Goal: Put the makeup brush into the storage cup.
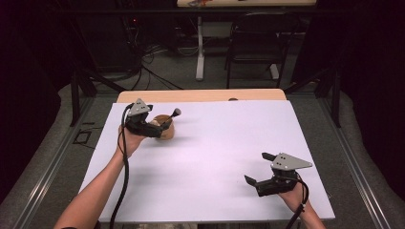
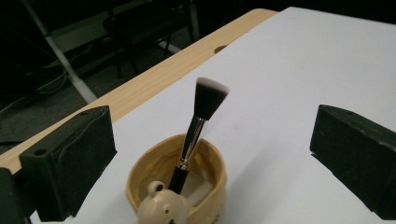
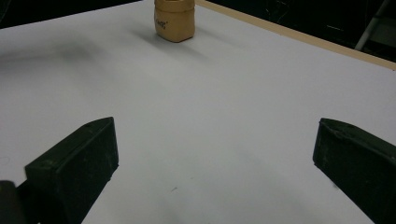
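Now 1 brush (image 2: pixel 194 133) in 1 cup (image 2: pixel 210 163); 2 claws, both open.

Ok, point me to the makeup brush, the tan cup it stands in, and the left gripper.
makeup brush (image 2: pixel 192 135), left gripper view, on its silver ferrule.
tan cup (image 2: pixel 212 163), left gripper view, on its right rim.
left gripper (image 1: pixel 168 119), high view, between its open fingertips, beside the cup.

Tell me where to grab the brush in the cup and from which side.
Grip the brush on its bare silver ferrule just below the bristles, coming from above. It leans in the cup with its handle down inside, so only the upper part stands clear.
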Motion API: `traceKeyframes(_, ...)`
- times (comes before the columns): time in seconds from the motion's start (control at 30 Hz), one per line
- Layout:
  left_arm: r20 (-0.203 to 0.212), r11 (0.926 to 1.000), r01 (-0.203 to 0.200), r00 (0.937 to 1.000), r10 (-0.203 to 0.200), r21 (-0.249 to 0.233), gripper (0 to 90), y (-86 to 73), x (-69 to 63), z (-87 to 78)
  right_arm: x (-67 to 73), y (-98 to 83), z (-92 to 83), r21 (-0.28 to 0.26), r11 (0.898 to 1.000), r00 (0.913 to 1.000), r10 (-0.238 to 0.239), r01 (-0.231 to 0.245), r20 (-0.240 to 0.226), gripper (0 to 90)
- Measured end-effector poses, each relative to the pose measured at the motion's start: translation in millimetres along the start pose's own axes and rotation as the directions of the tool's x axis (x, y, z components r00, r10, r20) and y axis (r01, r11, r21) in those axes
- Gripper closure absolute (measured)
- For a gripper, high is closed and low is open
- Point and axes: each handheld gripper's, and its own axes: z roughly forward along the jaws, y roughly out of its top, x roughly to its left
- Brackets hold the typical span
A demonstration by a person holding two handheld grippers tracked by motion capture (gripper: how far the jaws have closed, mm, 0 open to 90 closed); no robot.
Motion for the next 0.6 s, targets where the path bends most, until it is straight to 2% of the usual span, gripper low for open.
traceKeyframes(0.17,0.022,0.9997,-0.006,0.9997,0.007,-0.024,0.0,-1.0,-9.6,-10.8,0.1,0.0,-0.1,0.000,1.000,1.0000,0.003,-0.003,0.000,0.0)
traceKeyframes(0.37,0.035,0.9982,0.005,0.9994,-0.003,-0.060,0.0,-3.3,-16.8,-28.1,1.0,0.1,-0.7,-0.002,1.000,1.0000,0.003,-0.003,0.004,0.0)
traceKeyframes(0.43,0.038,0.9966,0.008,0.9993,-0.005,-0.082,0.0,-5.9,-21.9,-39.4,1.2,0.2,-0.7,-0.003,1.000,1.0000,0.000,0.000,0.004,0.0)
traceKeyframes(0.6,0.047,0.9948,0.024,0.9987,-0.019,-0.099,0.0,-10.9,-28.7,-52.9,1.1,0.1,-0.4,-0.003,1.000,1.0000,0.002,-0.002,0.002,0.0)
